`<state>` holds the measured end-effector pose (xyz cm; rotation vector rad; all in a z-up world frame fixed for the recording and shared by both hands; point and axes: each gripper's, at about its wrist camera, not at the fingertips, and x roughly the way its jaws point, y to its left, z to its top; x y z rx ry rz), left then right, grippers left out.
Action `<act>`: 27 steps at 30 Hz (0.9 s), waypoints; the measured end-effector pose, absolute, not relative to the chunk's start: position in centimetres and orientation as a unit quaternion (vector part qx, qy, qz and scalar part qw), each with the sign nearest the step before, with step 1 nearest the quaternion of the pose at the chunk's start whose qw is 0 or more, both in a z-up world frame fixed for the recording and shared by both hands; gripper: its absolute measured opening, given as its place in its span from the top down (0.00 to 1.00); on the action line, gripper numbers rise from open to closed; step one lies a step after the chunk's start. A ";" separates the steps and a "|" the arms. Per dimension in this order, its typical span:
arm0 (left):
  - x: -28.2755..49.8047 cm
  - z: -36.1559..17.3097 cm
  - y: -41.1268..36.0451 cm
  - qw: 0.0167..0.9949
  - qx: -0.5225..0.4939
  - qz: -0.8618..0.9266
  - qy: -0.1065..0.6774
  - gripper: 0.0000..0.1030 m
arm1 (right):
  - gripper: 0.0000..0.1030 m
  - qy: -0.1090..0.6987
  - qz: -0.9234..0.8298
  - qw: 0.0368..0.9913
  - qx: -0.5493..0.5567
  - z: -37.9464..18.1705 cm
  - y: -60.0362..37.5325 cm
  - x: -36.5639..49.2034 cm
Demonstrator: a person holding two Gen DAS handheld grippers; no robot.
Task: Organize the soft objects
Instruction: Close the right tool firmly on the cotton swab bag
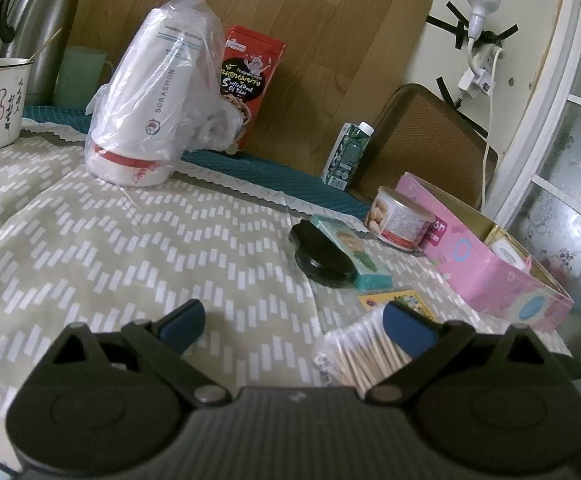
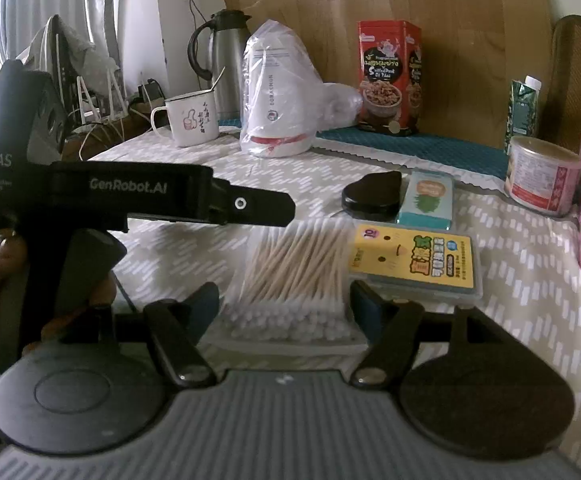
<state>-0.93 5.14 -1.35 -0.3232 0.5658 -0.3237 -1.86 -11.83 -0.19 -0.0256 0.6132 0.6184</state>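
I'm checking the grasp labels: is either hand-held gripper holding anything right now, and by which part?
Nothing is held. The cotton swab pack lies between the right hand-held gripper's open jaws, untouched; the left hand-held gripper is open, empty.

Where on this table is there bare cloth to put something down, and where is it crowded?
Free: the wide patterned cloth between the bagged white cups, the black case and the left gripper. Crowded: the right side, around the cotton swabs, yellow card pack, tin can and pink box.

Patterned tablecloth (image 2: 510,248), cotton swabs (image 2: 290,272), mug (image 2: 188,122), tin (image 2: 538,176)
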 end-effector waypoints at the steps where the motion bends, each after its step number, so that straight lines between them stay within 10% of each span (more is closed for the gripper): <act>1: -0.9 -1.4 5.2 0.934 -0.159 -0.159 0.277 0.04 | 0.28 0.297 0.299 0.907 -0.013 -0.2 -11.8 -1.9; 27: -1.1 -1.3 5.4 0.933 -0.164 -0.162 0.276 0.03 | 0.27 0.297 0.295 0.908 -0.015 -0.2 -11.5 -1.9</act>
